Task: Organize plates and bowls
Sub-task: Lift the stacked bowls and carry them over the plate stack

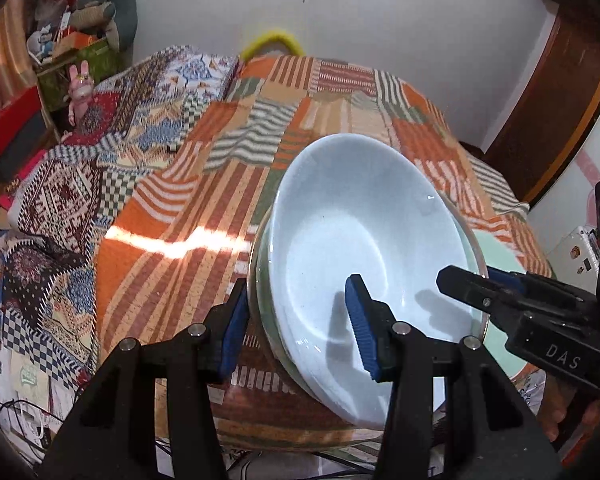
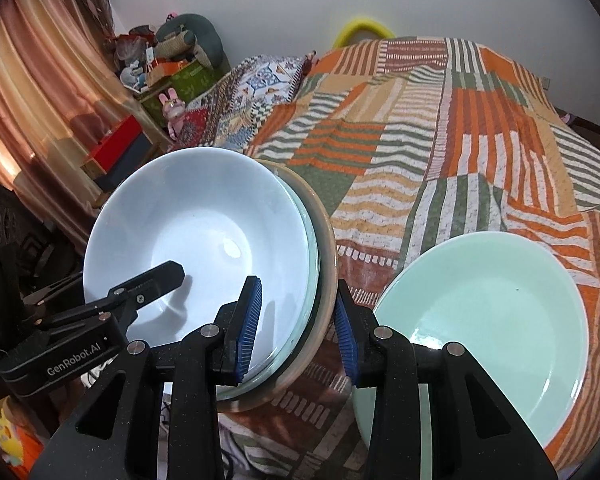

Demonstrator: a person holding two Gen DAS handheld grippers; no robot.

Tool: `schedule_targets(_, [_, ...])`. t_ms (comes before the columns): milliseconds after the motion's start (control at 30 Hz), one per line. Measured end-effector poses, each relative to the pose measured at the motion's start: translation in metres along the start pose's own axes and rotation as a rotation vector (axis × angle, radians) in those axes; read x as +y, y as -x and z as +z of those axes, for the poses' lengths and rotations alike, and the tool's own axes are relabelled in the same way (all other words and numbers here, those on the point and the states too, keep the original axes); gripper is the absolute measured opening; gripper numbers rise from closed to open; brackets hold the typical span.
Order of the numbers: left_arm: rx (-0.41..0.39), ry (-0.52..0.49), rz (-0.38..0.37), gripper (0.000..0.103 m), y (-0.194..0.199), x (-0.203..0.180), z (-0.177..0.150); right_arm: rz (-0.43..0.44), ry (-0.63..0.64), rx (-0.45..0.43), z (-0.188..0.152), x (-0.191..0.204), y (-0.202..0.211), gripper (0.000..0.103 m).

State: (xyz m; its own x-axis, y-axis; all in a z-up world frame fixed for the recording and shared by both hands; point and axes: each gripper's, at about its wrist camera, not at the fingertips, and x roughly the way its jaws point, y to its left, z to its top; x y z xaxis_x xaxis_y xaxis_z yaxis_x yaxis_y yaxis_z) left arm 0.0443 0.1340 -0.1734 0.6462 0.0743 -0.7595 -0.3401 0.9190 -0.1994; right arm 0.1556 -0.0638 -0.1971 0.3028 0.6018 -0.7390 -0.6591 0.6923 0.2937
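Observation:
A stack of nested bowls, pale blue bowl [image 1: 364, 248] on top, sits near the front edge of the bed; it also shows in the right wrist view [image 2: 204, 236]. My left gripper [image 1: 296, 328] is open and straddles the stack's left rim, one pad inside the bowl, one outside. My right gripper [image 2: 298, 324] is open and straddles the right rim the same way; it shows in the left wrist view [image 1: 500, 292]. A mint green plate [image 2: 496, 316] lies on the bed right of the stack.
The patchwork bedspread [image 2: 440, 128] covers the bed behind the dishes. A cluttered shelf with boxes and toys [image 2: 164, 76] and a curtain [image 2: 32, 92] stand at the left. The bed's front edge [image 1: 284, 436] lies just below the stack.

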Motion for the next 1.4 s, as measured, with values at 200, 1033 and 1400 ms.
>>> schedule_targets(200, [-0.062,-0.031,-0.002,0.048,0.023,-0.016,0.008,0.007,-0.006,-0.054,0.002,-0.002,0.022,0.032])
schedule_targets(1033, [-0.138,-0.189,-0.083,0.048,0.063,-0.103,0.019,-0.031,-0.104,-0.217,-0.010,-0.051,0.096,0.032])
schedule_targets(1400, [-0.102,-0.252,-0.119,0.048,0.056,-0.143,0.012,-0.071,-0.155,-0.252,-0.026,-0.081,0.121,0.032])
